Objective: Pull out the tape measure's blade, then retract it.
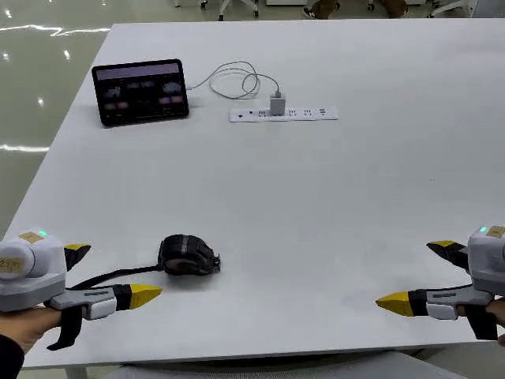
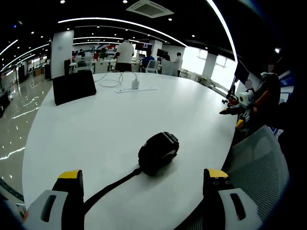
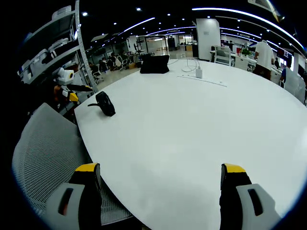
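So, tape measure [image 1: 188,255] sits on the white table [image 1: 316,197], near the front edge, on the person's left. It's just beside the left gripper [image 1: 110,272] and well apart from the right gripper [image 1: 417,275]. Blade looks fully wound in. A small nub on the case's right side may be the hook tab, but it's too small to tell.

Both grippers are released, jaws spread wide w/ nothing clamped. In the left gripper view the case lies just ahead, btw the two yellow tips. Its black strap [image 1: 118,276] trails back toward that gripper, loose on the table.

Handling, as a guess:
- Case: hard shell, compact, prob. dense for its size. Won't crush, but prob. slides on this smooth top if the blade gets tugged w/o the case being pinned.
- Grip: best across the two flat sides w/ the left gripper, since the rounded edge could squirt out.
- Strap: soft and limp, so a poor handle.
- Blade: thin springy steel, so pinch it at the hook end w/ the right gripper. Let it back slowly, b/c it can whip in.

Tablet [image 1: 142,91] and power strip [image 1: 284,114] are at the far side, well clear.
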